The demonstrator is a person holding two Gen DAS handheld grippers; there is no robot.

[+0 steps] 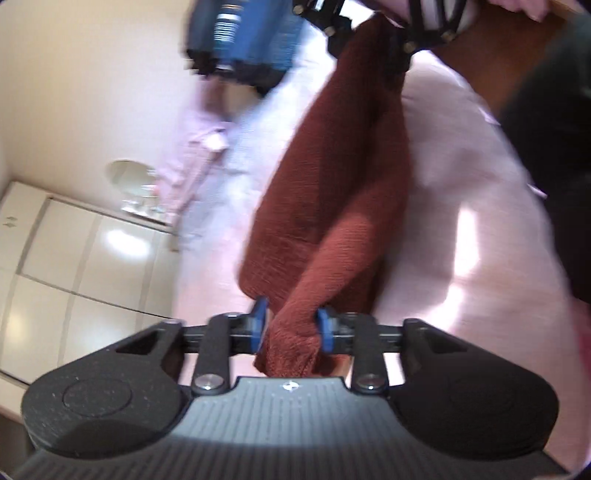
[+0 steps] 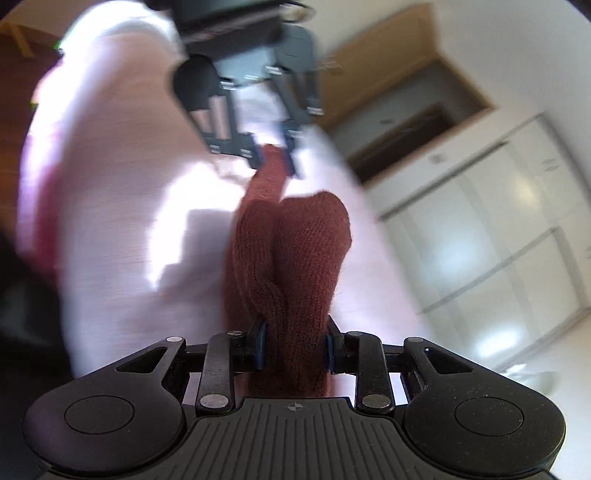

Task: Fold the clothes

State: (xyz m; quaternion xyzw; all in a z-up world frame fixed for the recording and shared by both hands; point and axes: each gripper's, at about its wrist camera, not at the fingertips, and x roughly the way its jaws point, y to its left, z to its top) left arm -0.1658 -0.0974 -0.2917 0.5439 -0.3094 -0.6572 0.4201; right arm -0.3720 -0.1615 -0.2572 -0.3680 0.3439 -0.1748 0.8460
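Note:
A rust-red knitted garment [image 1: 332, 192] hangs stretched between my two grippers, above a pale pink bedspread [image 1: 461, 206]. My left gripper [image 1: 291, 328] is shut on one end of it. My right gripper [image 2: 295, 345] is shut on the other end of the garment [image 2: 295, 251], which bunches in folds just past its blue pads. In the left wrist view the right gripper [image 1: 391, 51] shows at the top, clamped on the cloth. In the right wrist view the left gripper [image 2: 277, 162] shows at the top, clamped on the cloth. Both views are blurred by motion.
The pink bedspread [image 2: 110, 184] lies under the garment. White glossy wardrobe doors [image 1: 85, 258] stand at the left, also in the right wrist view [image 2: 498, 240]. A blue object [image 1: 243, 33] is at the top left. A wooden-framed recess [image 2: 406, 92] is on the far wall.

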